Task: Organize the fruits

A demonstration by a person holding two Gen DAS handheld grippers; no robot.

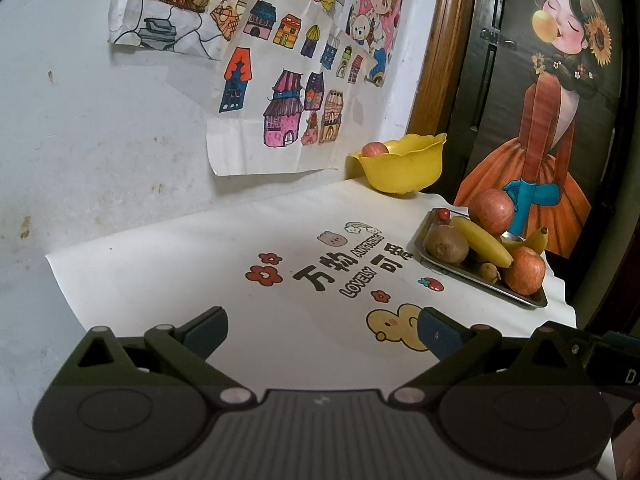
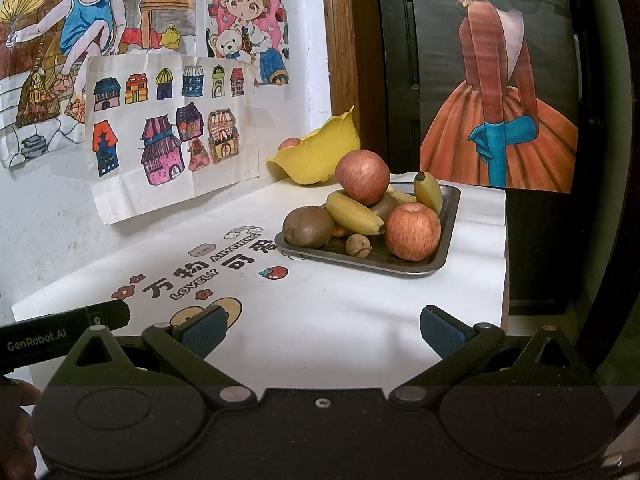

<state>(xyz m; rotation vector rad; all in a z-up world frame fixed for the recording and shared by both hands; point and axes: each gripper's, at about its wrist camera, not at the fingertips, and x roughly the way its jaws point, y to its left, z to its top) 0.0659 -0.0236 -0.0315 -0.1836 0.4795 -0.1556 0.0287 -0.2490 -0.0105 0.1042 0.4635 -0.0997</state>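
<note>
The right claw (image 2: pixel 322 330) was wide open and empty, and the top apple (image 2: pixel 362 176) looked round, hard and slippery, best squeezed around its middle

Left gripper (image 1: pixel 322 334) level, jaws spread wide, nothing between blue pads (image 1: pixel 206 330); right gripper (image 2: pixel 324 330) likewise wide apart, empty; left gripper's body visible at 9 o'clock in right view.

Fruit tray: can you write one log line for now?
left gripper: open | right gripper: open | tray: full | yellow bowl: one apple
</note>
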